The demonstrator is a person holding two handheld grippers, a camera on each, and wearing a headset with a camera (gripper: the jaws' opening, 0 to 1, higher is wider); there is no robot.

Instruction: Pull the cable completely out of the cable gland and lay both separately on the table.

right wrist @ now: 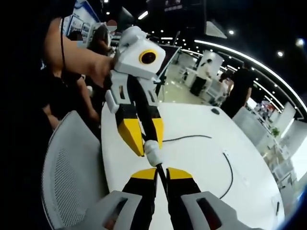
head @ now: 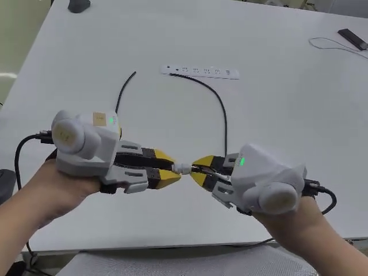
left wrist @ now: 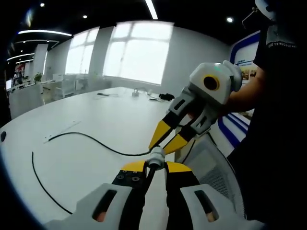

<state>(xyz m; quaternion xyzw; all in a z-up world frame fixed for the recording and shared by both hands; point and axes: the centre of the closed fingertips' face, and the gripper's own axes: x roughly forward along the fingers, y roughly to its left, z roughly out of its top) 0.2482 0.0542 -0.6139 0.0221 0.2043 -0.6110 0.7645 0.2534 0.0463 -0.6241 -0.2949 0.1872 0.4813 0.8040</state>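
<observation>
A small white cable gland (head: 183, 168) hangs above the white table's (head: 276, 103) near edge, between the two grippers. My left gripper (head: 172, 171) is shut on the gland (left wrist: 155, 155), its yellow jaws pinching it from the left. Tip to tip with it, my right gripper (head: 198, 168) is shut on the black cable (head: 223, 112) just beside the gland (right wrist: 152, 152). In the right gripper view the cable (right wrist: 162, 178) runs between that gripper's (right wrist: 160, 171) own jaws. From there the cable curves away across the table toward a power strip. Another black stretch (head: 122, 91) lies behind the left gripper.
A white power strip (head: 201, 71) lies at the table's middle back. A dark object (head: 79, 5) sits at the far left edge, and a black bar (head: 352, 38) with a thin wire at the far right. A grey mesh chair (right wrist: 72, 177) stands at the near edge.
</observation>
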